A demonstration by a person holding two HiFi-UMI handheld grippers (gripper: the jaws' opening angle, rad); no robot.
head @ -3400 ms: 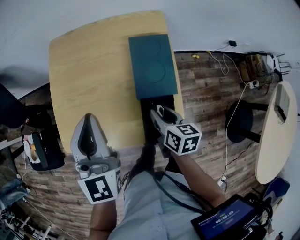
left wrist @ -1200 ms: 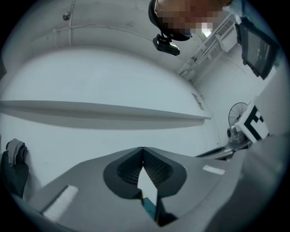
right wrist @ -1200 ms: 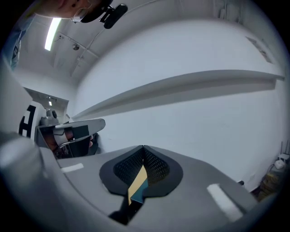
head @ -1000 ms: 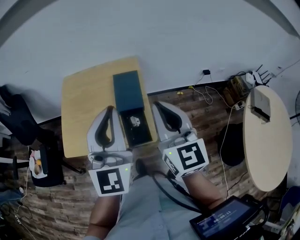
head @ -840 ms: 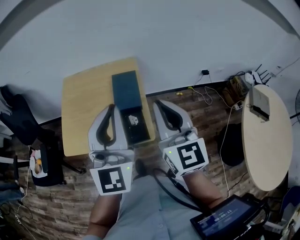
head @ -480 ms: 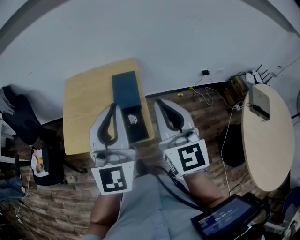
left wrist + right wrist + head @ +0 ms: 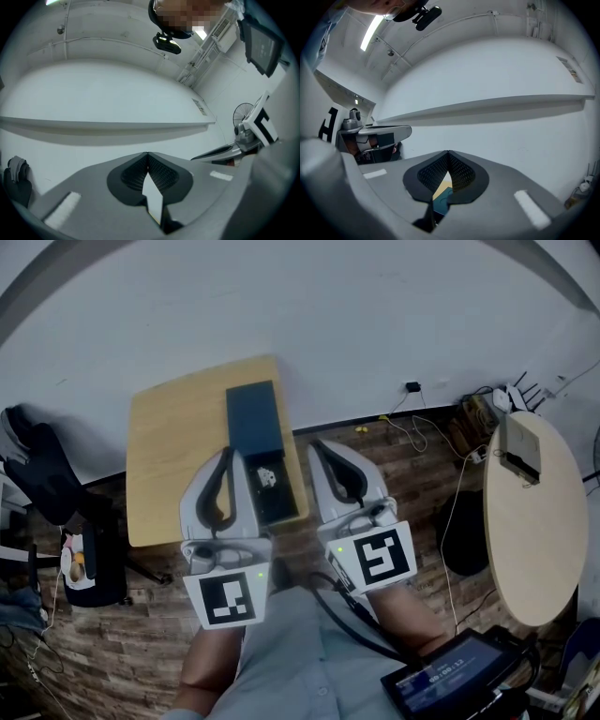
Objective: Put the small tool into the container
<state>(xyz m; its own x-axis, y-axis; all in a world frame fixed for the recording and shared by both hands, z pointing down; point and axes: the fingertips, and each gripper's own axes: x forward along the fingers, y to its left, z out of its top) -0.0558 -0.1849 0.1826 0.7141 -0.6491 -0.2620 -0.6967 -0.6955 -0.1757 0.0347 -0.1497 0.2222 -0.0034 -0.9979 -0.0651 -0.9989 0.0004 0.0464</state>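
Observation:
A small white tool (image 7: 265,476) lies inside the open black container (image 7: 277,504) on the wooden table (image 7: 173,456). The container's dark teal lid (image 7: 251,421) lies flat just beyond it. My left gripper (image 7: 225,451) hovers left of the container and my right gripper (image 7: 320,443) right of it, both raised toward the camera. In the left gripper view the jaws (image 7: 147,153) meet with nothing between them. The right gripper (image 7: 448,152) is likewise shut and empty, and it faces a white wall.
A round pale table (image 7: 530,521) stands at the right, with a dark stool (image 7: 464,526) beside it. Cables and a plug (image 7: 412,387) lie by the wall. A dark bag (image 7: 42,474) sits left of the table. A tablet (image 7: 450,679) hangs at my lower right.
Earlier the right gripper was low over the container, close up. The view has since drawn back, both grippers flank the container and the tool lies inside. Almost nothing moved in the last second.

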